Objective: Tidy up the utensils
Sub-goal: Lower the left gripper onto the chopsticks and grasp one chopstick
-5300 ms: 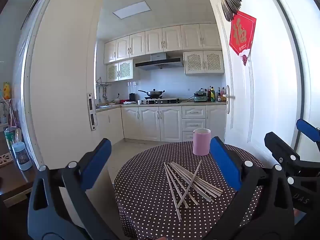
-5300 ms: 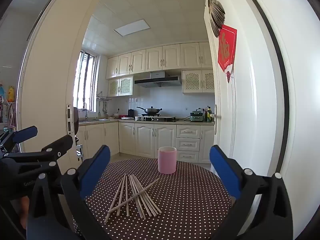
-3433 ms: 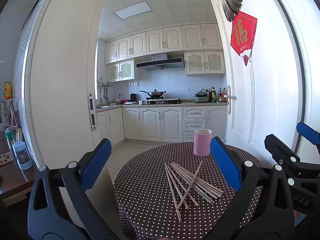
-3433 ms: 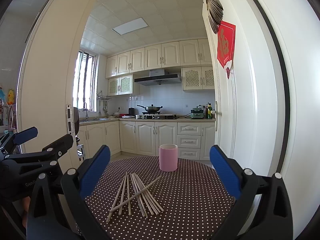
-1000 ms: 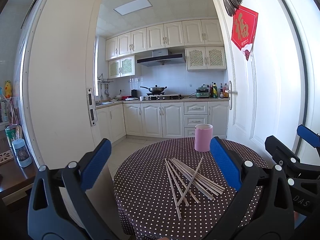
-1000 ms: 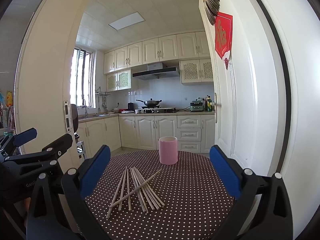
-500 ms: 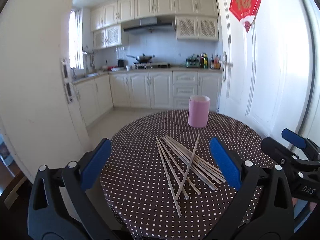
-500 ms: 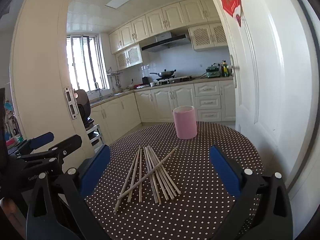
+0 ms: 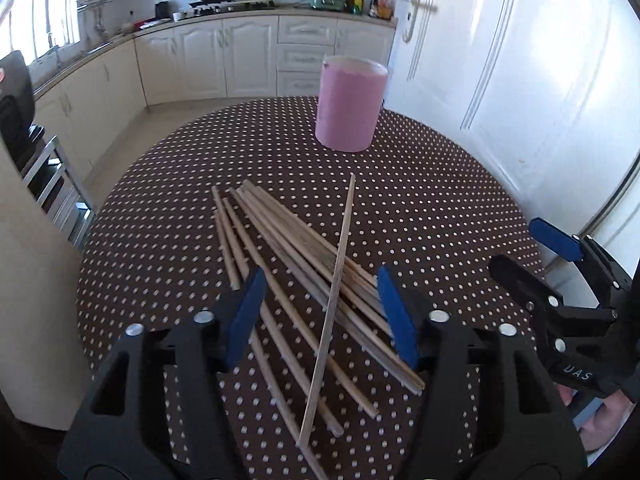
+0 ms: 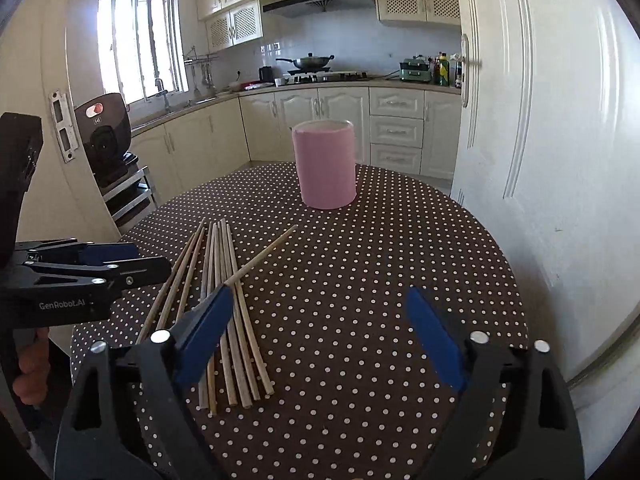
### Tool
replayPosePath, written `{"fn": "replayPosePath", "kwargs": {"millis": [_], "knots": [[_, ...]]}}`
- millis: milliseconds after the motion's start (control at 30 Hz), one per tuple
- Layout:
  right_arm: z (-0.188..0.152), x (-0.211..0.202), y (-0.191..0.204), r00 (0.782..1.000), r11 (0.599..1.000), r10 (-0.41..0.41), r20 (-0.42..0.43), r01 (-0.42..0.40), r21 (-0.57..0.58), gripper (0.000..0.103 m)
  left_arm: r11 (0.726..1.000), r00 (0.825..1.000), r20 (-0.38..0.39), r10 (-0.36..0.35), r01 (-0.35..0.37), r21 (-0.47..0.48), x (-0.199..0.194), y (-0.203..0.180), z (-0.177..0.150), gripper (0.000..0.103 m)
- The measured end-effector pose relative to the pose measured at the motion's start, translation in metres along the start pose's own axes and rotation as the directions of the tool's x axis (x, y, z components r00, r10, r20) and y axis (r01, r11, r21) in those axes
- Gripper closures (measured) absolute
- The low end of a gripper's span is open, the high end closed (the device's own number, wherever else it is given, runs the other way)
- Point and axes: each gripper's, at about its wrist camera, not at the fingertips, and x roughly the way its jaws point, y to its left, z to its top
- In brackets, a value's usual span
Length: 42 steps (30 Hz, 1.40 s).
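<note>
Sunlit cream kitchen beyond a polka-dot counter (image 10: 380,280).
White cabinets (image 10: 320,120) far, window (image 10: 136,40) left, panelled door (image 10: 540,120) right.

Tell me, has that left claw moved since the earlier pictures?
Yes. The left gripper has come forward and down over the chopsticks, toward the pink cup, its jaws closing partway but gripping nothing.

"GenRobot.AI" on the left tongs (image 10: 120,266); "UAS" on the right tongs (image 9: 536,256).

home kitchen: cabinets (image 10: 304,108), wok (image 10: 306,60) on stove (image 10: 328,77)
</note>
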Motion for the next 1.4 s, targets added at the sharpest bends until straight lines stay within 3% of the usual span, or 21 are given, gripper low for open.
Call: {"fn": "replayPosePath", "kwargs": {"millis": [200, 533, 667, 733, 933, 1133, 1200, 1400], "knots": [[0.009, 0.029, -0.019, 0.995, 0.998, 0.042, -0.088, -0.038, 0.042, 0.042, 0.999, 0.994, -0.105, -0.014, 0.019, 0.05, 0.044, -0.018, 0.026, 0.062], [0.022, 0.058, -0.038, 0.982, 0.993, 0.096, -0.162, -0.083, 0.087, 0.048, 0.997, 0.978, -0.21, 0.006, 0.011, 0.078, 0.095, -0.033, 0.046, 0.07], [0.026, 0.066, -0.039, 0.977, 0.993, 0.107, -0.187, -0.094, 0.076, 0.052, 0.998, 0.971, -0.24, -0.005, 0.02, 0.064, 0.114, -0.034, 0.051, 0.093], [0.028, 0.07, -0.037, 0.972, 0.992, 0.122, -0.203, -0.11, 0.068, 0.054, 0.998, 0.972, -0.234, -0.012, 0.025, 0.05, 0.12, -0.033, 0.055, 0.095], [0.039, 0.085, -0.015, 0.948, 0.984, 0.174, -0.267, -0.179, 0.007, 0.057, 0.999, 0.983, -0.177, -0.04, 0.043, 0.015, 0.094, -0.013, 0.061, 0.097], [0.051, 0.109, 0.017, 0.889, 0.958, 0.219, -0.402, -0.275, -0.086, 0.074, 0.997, 0.988, -0.139, -0.06, 0.052, -0.06, 0.057, 0.022, 0.055, 0.097], [0.055, 0.117, 0.027, 0.876, 0.952, 0.212, -0.434, -0.285, -0.111, 0.081, 0.995, 0.99, -0.13, -0.055, 0.044, -0.084, 0.045, 0.033, 0.055, 0.097], [0.064, 0.139, 0.055, 0.844, 0.931, 0.177, -0.506, -0.31, -0.191, 0.087, 0.992, 0.993, -0.112, -0.027, 0.013, -0.124, 0.037, 0.062, 0.05, 0.097]]}}
